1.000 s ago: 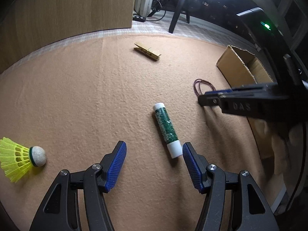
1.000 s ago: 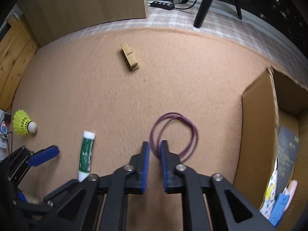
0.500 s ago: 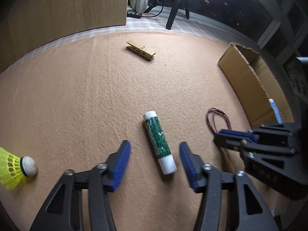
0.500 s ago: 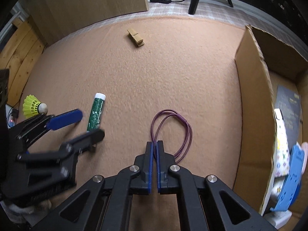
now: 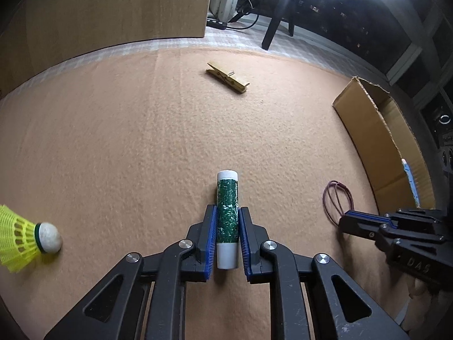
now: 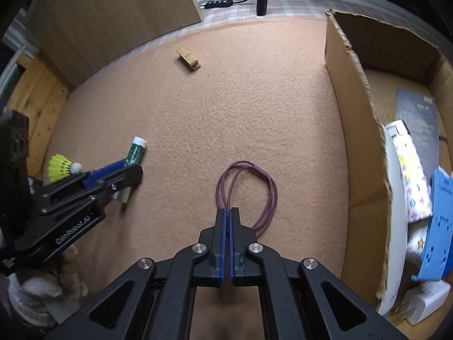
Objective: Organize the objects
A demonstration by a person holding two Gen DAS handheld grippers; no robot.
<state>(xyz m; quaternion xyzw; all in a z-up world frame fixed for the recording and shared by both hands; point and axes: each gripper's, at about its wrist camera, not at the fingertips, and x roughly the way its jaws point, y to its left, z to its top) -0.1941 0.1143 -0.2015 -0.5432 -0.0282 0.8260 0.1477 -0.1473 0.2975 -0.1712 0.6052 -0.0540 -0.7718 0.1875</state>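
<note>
Tan felt-like mat (image 5: 141, 155) covers the table. Left tool (image 5: 226, 226) has just been closing, blue pads now pressed on both sides of the green tube (image 5: 226, 218) with white cap ends; tube lies flat on the mat, pointing away from the camera, clamped around its lower half. Right wrist view shows the same tube (image 6: 136, 153) poking out past the left tool's fingers at far left. Right tool (image 6: 227, 212) clenched tight, pads together, pinching the near end of the purple elastic loop (image 6: 249, 189); rest of the loop lies on the mat ahead and to the right of the tips. In the left view the right tool (image 5: 344, 221) touches that loop (image 5: 338, 201) at lower right. Wooden clothespin (image 5: 228, 77) lies alone at the far side of the mat, well apart from both tools. Yellow shuttlecock (image 5: 25, 240) on its side at the left edge, cork toward the tube. Open cardboard box (image 6: 354, 130) stands just right of the mat, holding a dark booklet (image 6: 416, 124), a patterned pouch (image 6: 413, 181) and a blue plastic piece (image 6: 438, 226). Gloved hand (image 6: 36, 286) visible under the left tool.
</note>
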